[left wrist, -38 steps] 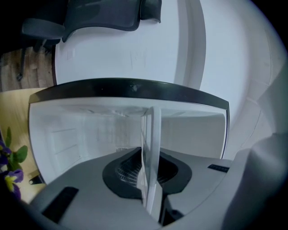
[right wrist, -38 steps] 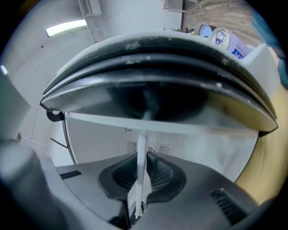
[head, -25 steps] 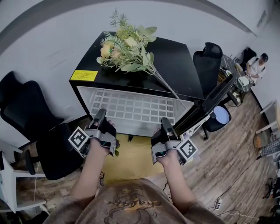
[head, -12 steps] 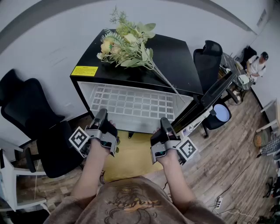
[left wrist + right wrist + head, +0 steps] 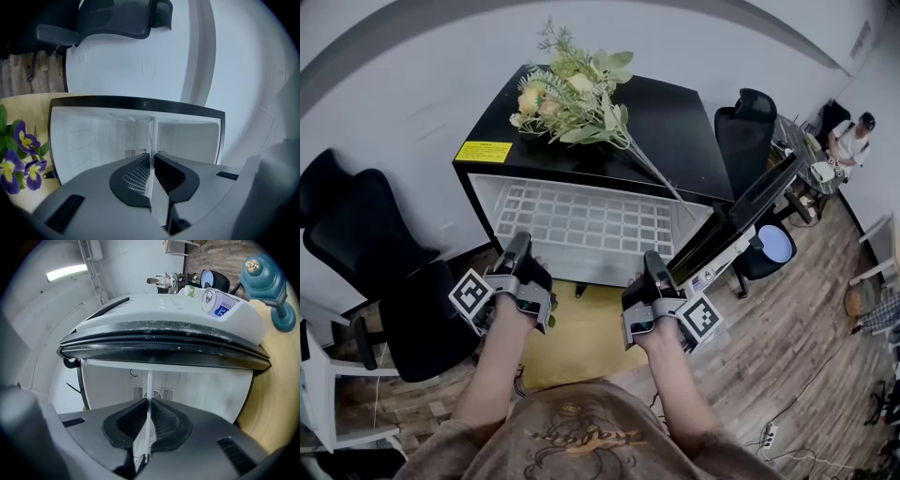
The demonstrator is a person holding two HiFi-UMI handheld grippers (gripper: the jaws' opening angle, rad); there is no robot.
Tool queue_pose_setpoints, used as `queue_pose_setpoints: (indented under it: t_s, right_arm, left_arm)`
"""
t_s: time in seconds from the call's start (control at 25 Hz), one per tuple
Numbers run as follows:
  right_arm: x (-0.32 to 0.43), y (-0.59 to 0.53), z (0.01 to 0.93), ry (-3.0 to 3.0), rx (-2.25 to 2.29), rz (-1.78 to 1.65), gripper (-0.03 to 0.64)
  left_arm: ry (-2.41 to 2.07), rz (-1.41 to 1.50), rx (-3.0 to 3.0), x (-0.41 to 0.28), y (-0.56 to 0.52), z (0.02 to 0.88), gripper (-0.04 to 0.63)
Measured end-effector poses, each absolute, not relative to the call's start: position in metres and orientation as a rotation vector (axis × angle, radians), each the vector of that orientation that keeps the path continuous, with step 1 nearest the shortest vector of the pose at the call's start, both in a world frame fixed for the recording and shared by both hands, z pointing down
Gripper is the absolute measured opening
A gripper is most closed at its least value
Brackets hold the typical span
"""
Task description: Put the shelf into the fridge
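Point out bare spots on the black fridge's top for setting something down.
The black fridge top is bare across its right half, between the stems of the yellow-green flower bouquet and the right edge. A narrower strip is free along the front, between the yellow label and the stems. The left rear is crowded with blooms and leaves.

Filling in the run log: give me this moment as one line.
shelf: level, partly in fridge | left gripper: shut on shelf | right gripper: shut on shelf | fridge door: open
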State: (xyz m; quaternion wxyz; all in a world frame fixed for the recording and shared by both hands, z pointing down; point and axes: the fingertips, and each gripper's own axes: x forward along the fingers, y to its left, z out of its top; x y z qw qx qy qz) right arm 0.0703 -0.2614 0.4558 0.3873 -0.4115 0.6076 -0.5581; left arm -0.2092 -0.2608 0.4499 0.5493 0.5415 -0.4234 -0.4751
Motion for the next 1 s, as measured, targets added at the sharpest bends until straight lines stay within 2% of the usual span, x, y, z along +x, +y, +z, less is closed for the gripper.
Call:
queue_pose_setpoints:
  t_s: [1.0]
  right_arm:
    - [0.070,-0.303,0.455,1.506,-1.089,-1.381,0.021]
  left_arm:
    - [-0.987,-1.118,1.300,-0.209,-0.304,0.450,0.051]
